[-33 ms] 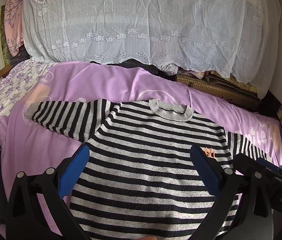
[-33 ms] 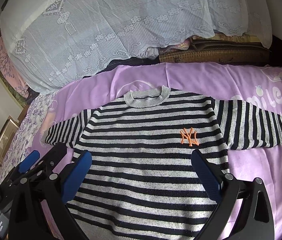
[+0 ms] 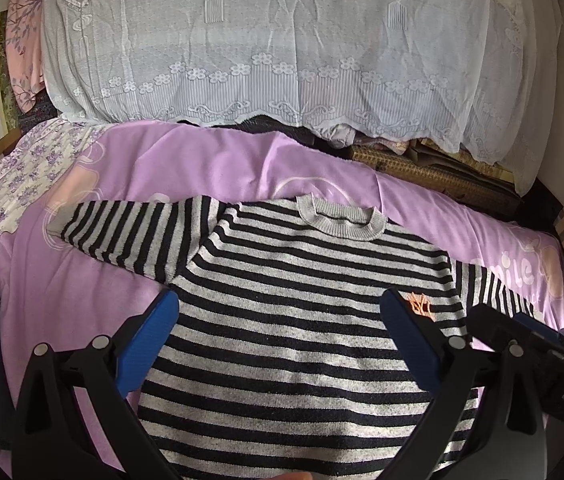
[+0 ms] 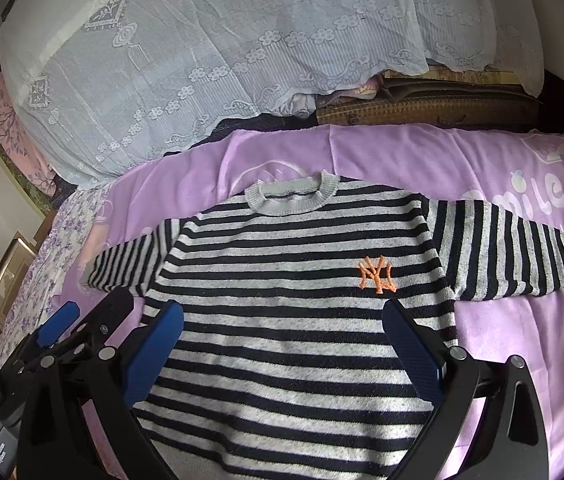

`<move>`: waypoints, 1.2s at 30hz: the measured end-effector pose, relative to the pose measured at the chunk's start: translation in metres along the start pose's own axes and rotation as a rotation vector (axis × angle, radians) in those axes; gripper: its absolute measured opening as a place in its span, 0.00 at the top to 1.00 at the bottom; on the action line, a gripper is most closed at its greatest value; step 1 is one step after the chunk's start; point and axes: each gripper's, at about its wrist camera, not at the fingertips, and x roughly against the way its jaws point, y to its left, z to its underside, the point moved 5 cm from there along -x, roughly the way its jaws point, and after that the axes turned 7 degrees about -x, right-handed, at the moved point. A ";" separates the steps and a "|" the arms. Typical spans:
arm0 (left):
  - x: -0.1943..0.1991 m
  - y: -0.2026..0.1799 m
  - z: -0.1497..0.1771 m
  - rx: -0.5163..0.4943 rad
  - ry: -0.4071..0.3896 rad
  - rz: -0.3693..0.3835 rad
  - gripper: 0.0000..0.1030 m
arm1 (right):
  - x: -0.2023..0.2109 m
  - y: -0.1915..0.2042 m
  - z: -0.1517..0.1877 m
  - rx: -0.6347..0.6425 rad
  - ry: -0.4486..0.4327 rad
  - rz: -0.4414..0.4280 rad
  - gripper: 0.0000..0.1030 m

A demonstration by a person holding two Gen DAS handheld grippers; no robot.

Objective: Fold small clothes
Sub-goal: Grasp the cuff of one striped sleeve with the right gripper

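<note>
Striped sweater (image 4: 294,320) lies flat, front up, sleeves spread, on purple sheet (image 4: 522,340). Our left gripper (image 3: 279,344) and right gripper (image 4: 282,348) hover above its lower body, jaws wide apart, empty. Lace cover (image 3: 282,40) behind.

A purple sheet (image 3: 209,168) with white "smile" letters (image 4: 538,200) near its right edge covers the bed. Along the far edge sits a big pile under a white lace cloth (image 3: 282,40). Brown woven mats (image 4: 422,110) stick out under the lace at the far right. A flowery sheet (image 3: 13,184) lies at the left edge, with a pink flowery cloth (image 3: 23,40) at the far left corner. A picture frame (image 4: 7,272) leans beside the bed.
</note>
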 end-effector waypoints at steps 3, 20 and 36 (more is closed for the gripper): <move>-0.018 -0.005 0.003 -0.004 0.037 0.014 0.05 | -0.019 -0.015 -0.004 -0.027 0.017 0.028 0.03; -0.156 -0.003 0.071 -0.034 0.354 -0.011 0.04 | -0.148 -0.100 0.023 -0.254 0.215 -0.065 0.03; -0.152 -0.008 0.076 -0.080 0.252 -0.054 0.04 | -0.056 -0.259 0.004 -0.610 -0.176 -0.050 0.03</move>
